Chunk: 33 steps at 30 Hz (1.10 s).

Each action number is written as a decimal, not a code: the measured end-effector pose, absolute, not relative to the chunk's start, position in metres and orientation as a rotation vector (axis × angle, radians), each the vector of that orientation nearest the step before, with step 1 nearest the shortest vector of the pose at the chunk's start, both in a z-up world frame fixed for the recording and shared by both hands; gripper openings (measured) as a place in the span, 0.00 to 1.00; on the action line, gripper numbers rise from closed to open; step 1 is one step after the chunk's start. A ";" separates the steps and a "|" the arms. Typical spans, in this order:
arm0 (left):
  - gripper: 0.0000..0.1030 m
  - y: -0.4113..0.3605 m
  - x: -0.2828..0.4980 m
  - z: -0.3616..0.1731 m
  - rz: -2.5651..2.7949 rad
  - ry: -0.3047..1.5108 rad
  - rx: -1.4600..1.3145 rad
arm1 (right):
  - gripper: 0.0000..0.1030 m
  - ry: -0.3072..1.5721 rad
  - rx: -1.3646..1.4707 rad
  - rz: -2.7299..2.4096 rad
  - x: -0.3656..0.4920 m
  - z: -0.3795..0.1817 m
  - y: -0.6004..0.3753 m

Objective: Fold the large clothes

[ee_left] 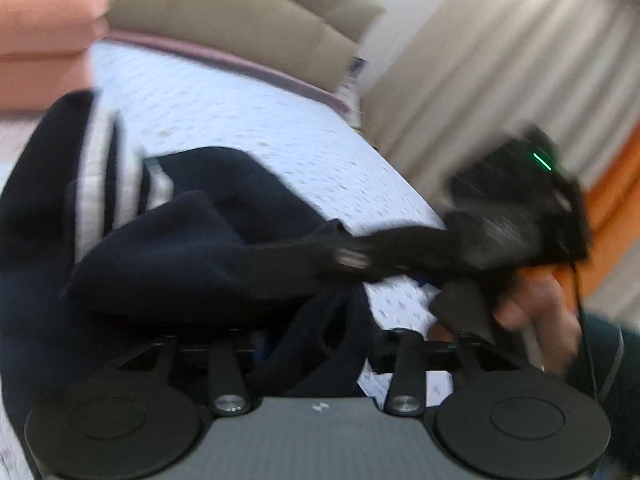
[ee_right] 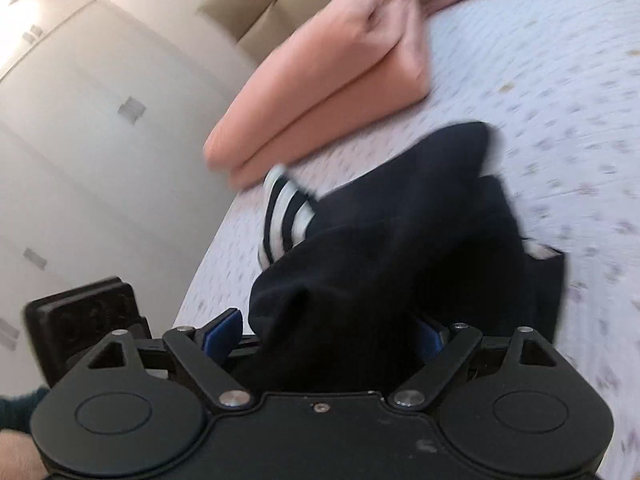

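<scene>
Both frames motion-blurred; right claw (ee_right: 324, 340) fingertips buried under dark garment (ee_right: 400, 240).

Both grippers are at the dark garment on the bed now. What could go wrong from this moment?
1. The navy garment with white stripes lies bunched on the white patterned bed sheet, so a fold may trap creases.
2. Cloth hangs loosely between the open jaws of the left gripper; it may slip out.
3. The folded pink blanket lies close to the striped end; a pull could disturb it.
</scene>
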<state>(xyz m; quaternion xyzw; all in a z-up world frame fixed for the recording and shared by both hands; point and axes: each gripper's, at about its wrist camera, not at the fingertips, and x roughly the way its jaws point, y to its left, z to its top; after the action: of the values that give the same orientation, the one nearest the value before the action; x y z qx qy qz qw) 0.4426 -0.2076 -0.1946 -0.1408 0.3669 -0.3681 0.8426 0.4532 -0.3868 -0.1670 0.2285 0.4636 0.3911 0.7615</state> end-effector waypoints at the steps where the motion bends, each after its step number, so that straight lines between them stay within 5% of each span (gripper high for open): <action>1: 0.56 -0.211 0.440 -0.195 -0.788 0.763 -0.272 | 1.00 1.015 0.499 0.854 0.455 -0.168 -0.387; 4: 0.64 -0.218 0.440 -0.196 -0.793 0.775 -0.284 | 1.00 1.029 0.457 0.867 0.456 -0.166 -0.382; 16: 0.64 -0.247 0.410 -0.189 -0.858 0.766 -0.068 | 1.00 1.141 0.356 0.988 0.460 -0.167 -0.403; 24: 0.64 -0.241 0.418 -0.190 -0.888 0.842 -0.159 | 0.99 1.131 0.405 0.829 0.470 -0.184 -0.409; 25: 0.64 -0.238 0.416 -0.186 -0.916 0.846 -0.172 | 0.84 1.096 0.493 0.767 0.471 -0.187 -0.416; 26: 0.66 -0.239 0.411 -0.180 -0.934 0.838 -0.184 | 0.31 1.042 0.575 0.696 0.468 -0.188 -0.423; 27: 0.66 -0.236 0.406 -0.172 -0.943 0.824 -0.183 | 0.13 1.015 0.600 0.622 0.466 -0.187 -0.426; 33: 0.67 -0.187 0.368 -0.140 -0.991 0.793 -0.179 | 0.10 0.886 0.592 0.582 0.459 -0.169 -0.432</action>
<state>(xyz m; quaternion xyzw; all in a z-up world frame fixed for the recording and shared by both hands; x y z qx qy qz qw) 0.3678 -0.1870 -0.1399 -0.0837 0.3700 -0.4622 0.8016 0.4588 -0.4321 -0.1694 0.2780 0.4162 0.2733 0.8214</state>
